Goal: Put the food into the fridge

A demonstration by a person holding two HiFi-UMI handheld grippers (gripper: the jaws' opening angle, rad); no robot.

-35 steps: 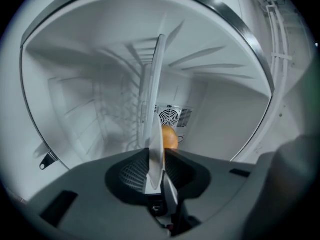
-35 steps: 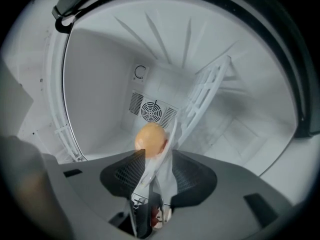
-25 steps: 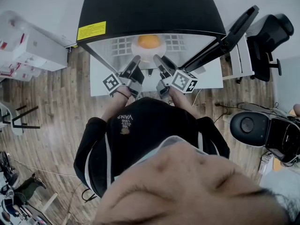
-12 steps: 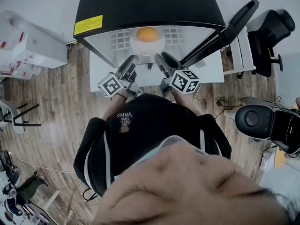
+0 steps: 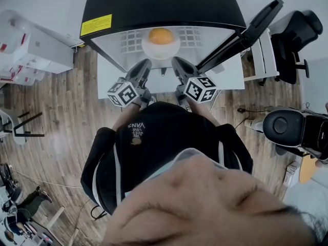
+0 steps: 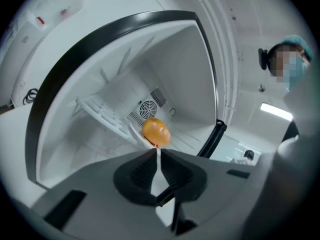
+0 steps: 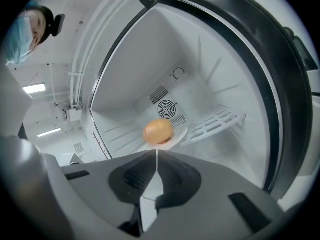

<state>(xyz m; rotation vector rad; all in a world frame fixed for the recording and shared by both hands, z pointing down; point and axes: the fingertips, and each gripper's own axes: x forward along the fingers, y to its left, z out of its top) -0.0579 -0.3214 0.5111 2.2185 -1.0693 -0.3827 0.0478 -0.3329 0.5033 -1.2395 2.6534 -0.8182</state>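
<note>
"One fridge (image 5: 164, 6), its door (image 5: 256, 29) swung open at the right. What's inside?"

"A wire shelf (image 5: 132, 48). In front of the opening, the left gripper (image 5: 145, 64) has its jaws pressed together, empty. The right gripper (image 5: 177, 62) has just been closing on nothing, and its jaws now meet."

"And the food?"

"On that shelf sits a white plate (image 5: 161, 50) with the round orange food (image 5: 161, 35) on it."

We face an open fridge (image 5: 164, 4), its door (image 5: 246, 35) swung out to our right. Inside, the food (image 5: 161, 35) sits on a plate (image 5: 161, 50), which rests on a wire shelf (image 5: 128, 47) before the rear fan (image 7: 166, 107). An office chair (image 5: 292, 40) stands right of the door; boxes (image 5: 31, 50) lie left.
</note>
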